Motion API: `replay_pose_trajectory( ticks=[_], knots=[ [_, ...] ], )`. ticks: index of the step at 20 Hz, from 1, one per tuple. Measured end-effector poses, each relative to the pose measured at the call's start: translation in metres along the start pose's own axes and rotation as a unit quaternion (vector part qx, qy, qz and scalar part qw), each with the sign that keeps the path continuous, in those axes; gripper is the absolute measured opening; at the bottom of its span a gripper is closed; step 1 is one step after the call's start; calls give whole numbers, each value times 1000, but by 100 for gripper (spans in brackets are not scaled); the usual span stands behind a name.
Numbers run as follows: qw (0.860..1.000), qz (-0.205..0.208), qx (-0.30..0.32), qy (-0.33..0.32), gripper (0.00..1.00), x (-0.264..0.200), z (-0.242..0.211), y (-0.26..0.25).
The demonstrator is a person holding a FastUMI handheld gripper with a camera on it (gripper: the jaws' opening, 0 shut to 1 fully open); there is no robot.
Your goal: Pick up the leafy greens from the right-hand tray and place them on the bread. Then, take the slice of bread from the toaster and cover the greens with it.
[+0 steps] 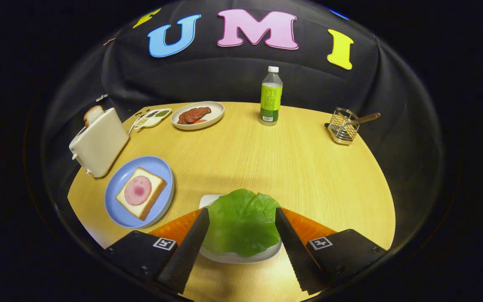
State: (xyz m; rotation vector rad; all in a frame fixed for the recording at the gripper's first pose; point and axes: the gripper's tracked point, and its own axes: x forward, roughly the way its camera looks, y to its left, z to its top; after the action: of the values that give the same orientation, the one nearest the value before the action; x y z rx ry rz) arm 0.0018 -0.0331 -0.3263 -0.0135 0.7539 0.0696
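A green lettuce leaf (242,222) lies on a small white tray (241,256) directly between my gripper's (241,212) two fingers. The fingers stand open, one on each side of the leaf, not pressing on it. To the left, a blue plate (118,197) carries a slice of bread (141,193) topped with a round pink slice of ham (137,190). Behind that plate stands a white toaster (99,142) with a slice of bread (93,114) sticking up from its slot.
At the far side of the round wooden table (266,159) are a white plate of meat (198,115), a small divided dish of condiments (152,117), a green-labelled bottle (271,96) and a wire utensil holder (343,126) on the right.
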Motion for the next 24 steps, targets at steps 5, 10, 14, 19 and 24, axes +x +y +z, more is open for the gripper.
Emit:
replay_pose_trajectory(
  ticks=[5, 10, 14, 19, 24],
  knots=[
    [998, 20, 22, 60, 86, 30, -27, 4],
    [995, 27, -7, 101, 85, 38, -50, 1],
    [994, 40, -36, 95, 82, 36, -51, 4],
    [993, 50, -42, 96, 26, 40, -48, -3],
    [981, 147, -2, 130, 6, 35, -53, 10]
  ],
)
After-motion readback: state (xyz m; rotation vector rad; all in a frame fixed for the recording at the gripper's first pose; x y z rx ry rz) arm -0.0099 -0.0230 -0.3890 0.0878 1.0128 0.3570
